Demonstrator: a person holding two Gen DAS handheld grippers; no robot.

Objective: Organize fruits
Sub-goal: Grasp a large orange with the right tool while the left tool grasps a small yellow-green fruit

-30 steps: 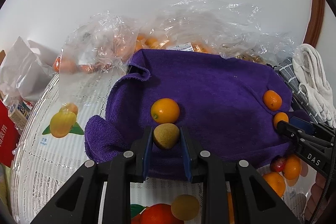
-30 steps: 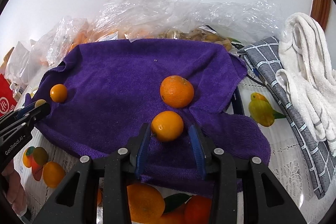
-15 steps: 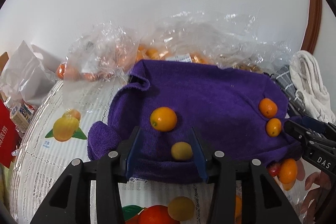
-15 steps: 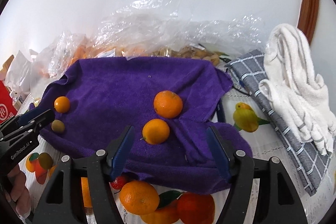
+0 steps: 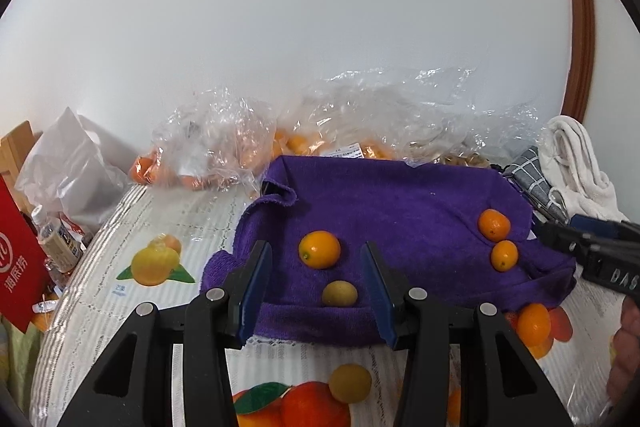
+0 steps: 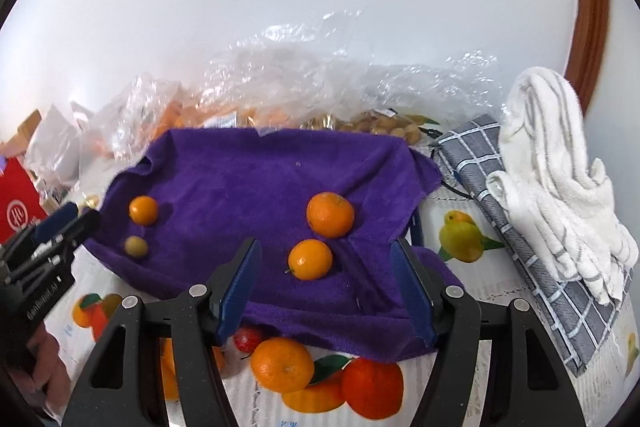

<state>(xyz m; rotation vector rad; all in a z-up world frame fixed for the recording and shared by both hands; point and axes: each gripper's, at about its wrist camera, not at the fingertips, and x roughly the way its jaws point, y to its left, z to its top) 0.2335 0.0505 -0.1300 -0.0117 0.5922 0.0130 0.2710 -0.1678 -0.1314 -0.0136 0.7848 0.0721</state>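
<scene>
Both grippers' fingers (image 5: 256, 275) gape wide, holding nothing. Left gripper (image 5: 316, 281) frames the yellow-green fruit (image 5: 339, 293) resting on the purple towel (image 5: 400, 203); right gripper (image 6: 326, 281) frames a small orange (image 6: 310, 259), probably laid out in pairs by side.

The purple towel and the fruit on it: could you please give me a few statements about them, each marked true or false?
1. Four fruits lie on the purple towel. True: three orange ones and a yellow-green fruit.
2. The left tongs are shut on the yellow-green fruit. False: they are open, and the fruit lies free on the towel between the fingers.
3. The right tongs are open with a small orange fruit lying between the fingers. True.
4. The largest orange fruit lies off the towel on the tablecloth. False: it sits on the towel, just behind the small orange fruit.
5. Clear plastic bags lie behind the towel. True.
</scene>
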